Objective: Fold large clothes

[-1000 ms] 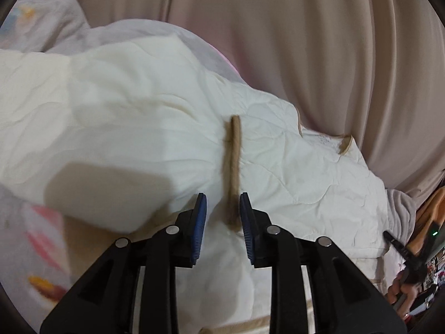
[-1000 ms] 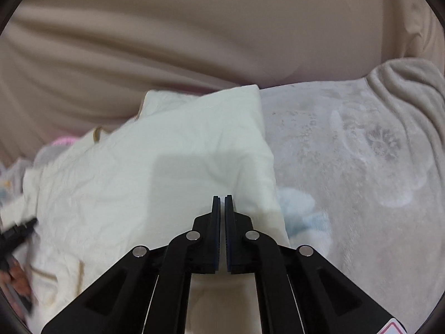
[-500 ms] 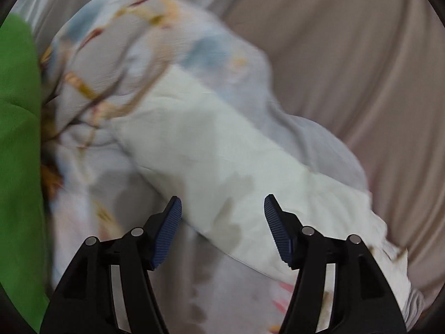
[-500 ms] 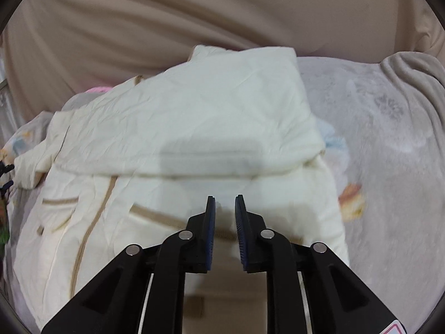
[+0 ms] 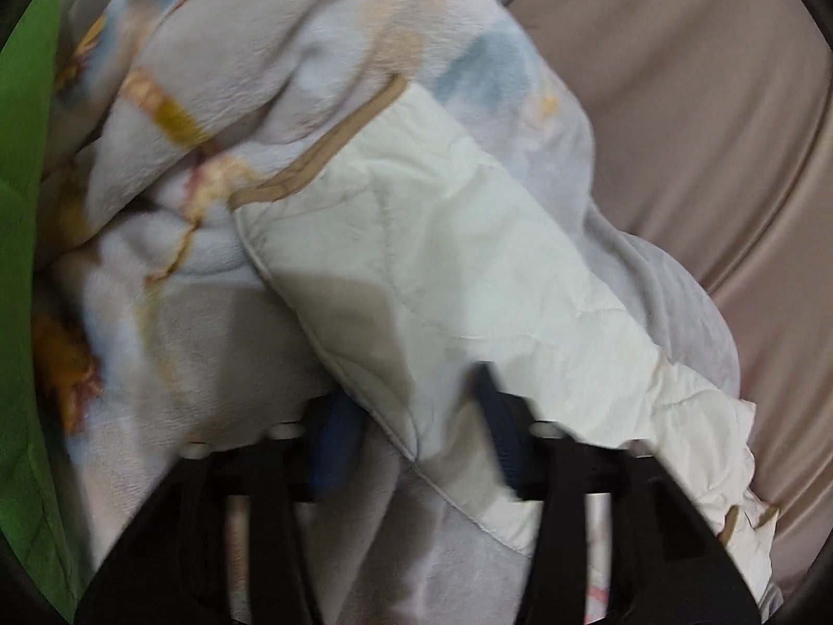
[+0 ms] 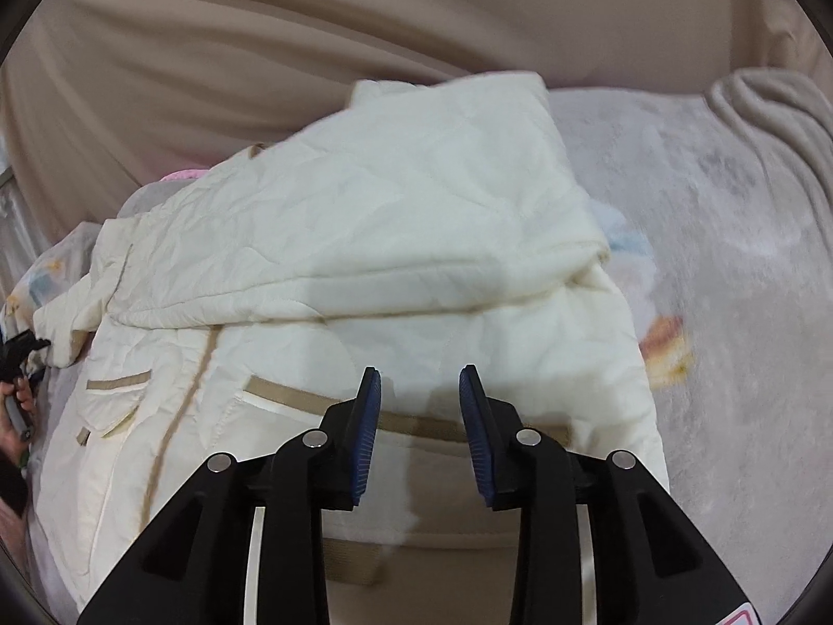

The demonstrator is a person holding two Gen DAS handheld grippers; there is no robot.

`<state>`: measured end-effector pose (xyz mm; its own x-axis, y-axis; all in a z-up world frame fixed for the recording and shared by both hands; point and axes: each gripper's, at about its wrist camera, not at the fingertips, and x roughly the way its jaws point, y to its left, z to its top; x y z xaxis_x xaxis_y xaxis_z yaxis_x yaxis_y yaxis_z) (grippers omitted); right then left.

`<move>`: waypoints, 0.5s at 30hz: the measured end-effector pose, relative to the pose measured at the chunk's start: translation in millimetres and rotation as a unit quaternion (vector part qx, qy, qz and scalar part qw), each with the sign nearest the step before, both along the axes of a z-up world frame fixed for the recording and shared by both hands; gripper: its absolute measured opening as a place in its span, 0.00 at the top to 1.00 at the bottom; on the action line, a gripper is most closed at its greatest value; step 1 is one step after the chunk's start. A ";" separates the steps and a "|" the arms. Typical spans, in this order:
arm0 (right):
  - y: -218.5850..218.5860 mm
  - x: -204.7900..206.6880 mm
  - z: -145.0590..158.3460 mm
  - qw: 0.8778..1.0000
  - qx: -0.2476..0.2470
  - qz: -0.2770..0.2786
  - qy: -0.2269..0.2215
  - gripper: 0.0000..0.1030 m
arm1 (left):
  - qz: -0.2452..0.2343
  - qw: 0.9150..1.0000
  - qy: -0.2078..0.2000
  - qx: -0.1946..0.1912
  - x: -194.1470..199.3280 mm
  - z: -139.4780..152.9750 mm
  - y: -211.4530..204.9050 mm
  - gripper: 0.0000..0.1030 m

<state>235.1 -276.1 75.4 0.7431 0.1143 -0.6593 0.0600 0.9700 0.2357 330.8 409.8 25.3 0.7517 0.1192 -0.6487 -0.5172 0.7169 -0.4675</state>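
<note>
A cream quilted jacket (image 6: pixel 416 219) with tan trim lies on a grey patterned blanket (image 6: pixel 729 312), its upper part folded over the body. My right gripper (image 6: pixel 419 416) hovers over the jacket's hem, its jaws opening with nothing between them. In the left wrist view the jacket's sleeve (image 5: pixel 442 271) with a tan cuff (image 5: pixel 323 156) stretches across the blanket. My left gripper (image 5: pixel 416 432) is blurred, and its jaws are closing on the sleeve's lower part, which fills the gap between the pads. The left gripper (image 6: pixel 21 359) also shows at the right wrist view's left edge.
A beige draped cloth (image 6: pixel 260 52) backs the bed. Green fabric (image 5: pixel 21 260) lies along the left edge of the left wrist view. A bunched grey blanket (image 6: pixel 770 120) sits at the far right. A hand (image 6: pixel 15 406) holds the left gripper's handle.
My left gripper let go of the tan strip, swung left to the sleeve, opened wide and closed around it. My right gripper drew back from the jacket and opened.
</note>
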 end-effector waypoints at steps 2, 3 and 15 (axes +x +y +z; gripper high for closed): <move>10.6 3.2 -1.3 1.000 -0.016 0.008 -0.003 0.62 | -0.002 1.000 -0.005 0.011 2.3 9.3 -3.3 0.88; 14.9 4.8 -4.6 1.000 -0.021 0.011 0.000 0.62 | -0.007 1.000 -0.018 0.014 -0.9 20.6 -1.0 0.92; 6.0 3.8 -12.8 1.000 0.015 0.008 0.003 0.59 | -0.266 0.926 -0.217 0.157 -40.7 221.9 -252.6 0.95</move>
